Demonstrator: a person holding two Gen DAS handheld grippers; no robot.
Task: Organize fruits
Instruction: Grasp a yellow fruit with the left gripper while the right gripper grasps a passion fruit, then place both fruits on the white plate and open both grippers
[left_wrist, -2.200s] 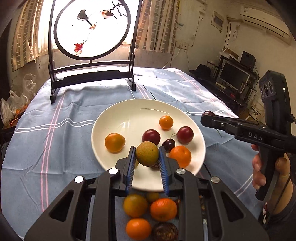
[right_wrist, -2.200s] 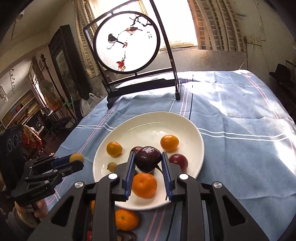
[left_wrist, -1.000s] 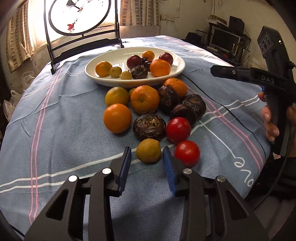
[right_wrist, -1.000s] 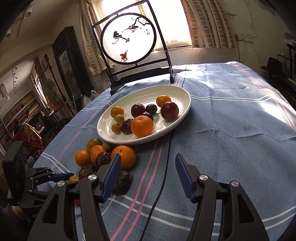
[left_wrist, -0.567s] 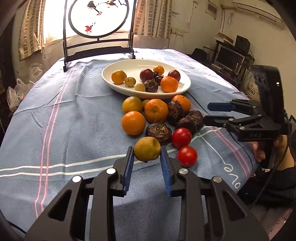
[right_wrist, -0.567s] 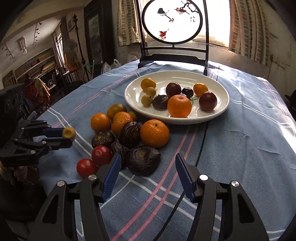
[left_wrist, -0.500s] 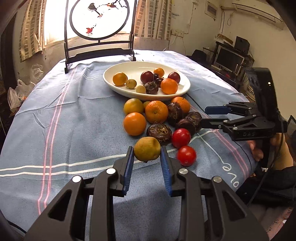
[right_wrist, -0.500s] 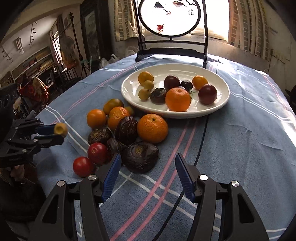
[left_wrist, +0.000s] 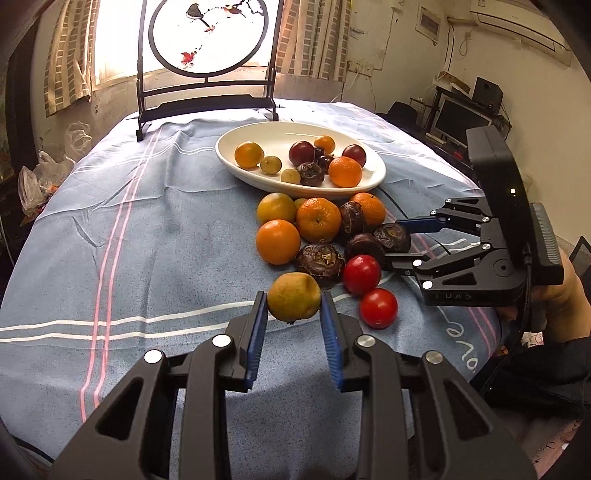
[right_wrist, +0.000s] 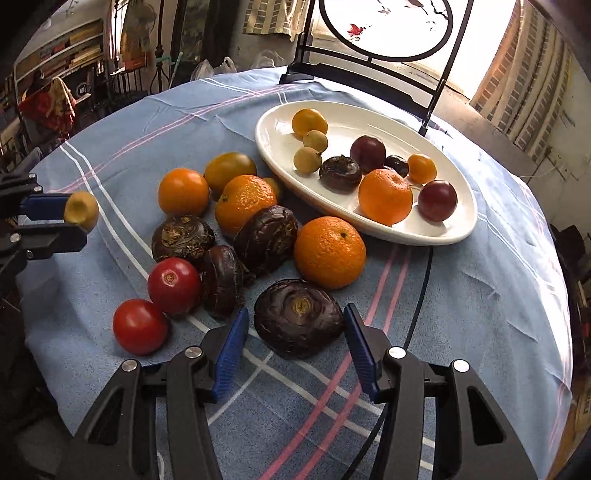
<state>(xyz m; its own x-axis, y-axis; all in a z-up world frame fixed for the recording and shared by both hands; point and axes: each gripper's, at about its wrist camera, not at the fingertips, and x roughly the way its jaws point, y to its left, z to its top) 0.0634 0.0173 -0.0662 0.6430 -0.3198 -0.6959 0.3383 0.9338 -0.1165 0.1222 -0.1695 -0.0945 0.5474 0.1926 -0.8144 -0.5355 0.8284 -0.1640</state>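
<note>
The left gripper pinches a dull yellow-green fruit between its blue pads, low in the centre of the left wrist view, with the fruit held only by the pad tips and apparently lifted off the blue striped tablecloth. The right gripper has its jaws spread wide on either side of a dark wrinkled fruit at the lower centre of the right wrist view; the pads are near it but not touching. The tip grip on the yellow-green fruit looks like the first risk: a round, smooth skin caught so far forward could roll out if the hand tilts or jolts on the way to the white plate in the upper middle of the frame. On the right, the dark fruit sits close to an orange and another dark fruit, so a skewed closing could nudge a neighbour and set the two red tomatoes rolling toward the table edge at lower left. A hard squeeze might also bruise the soft-looking dark fruit. The plate is already crowded, so a careless drop could knock its small fruits about.
</note>
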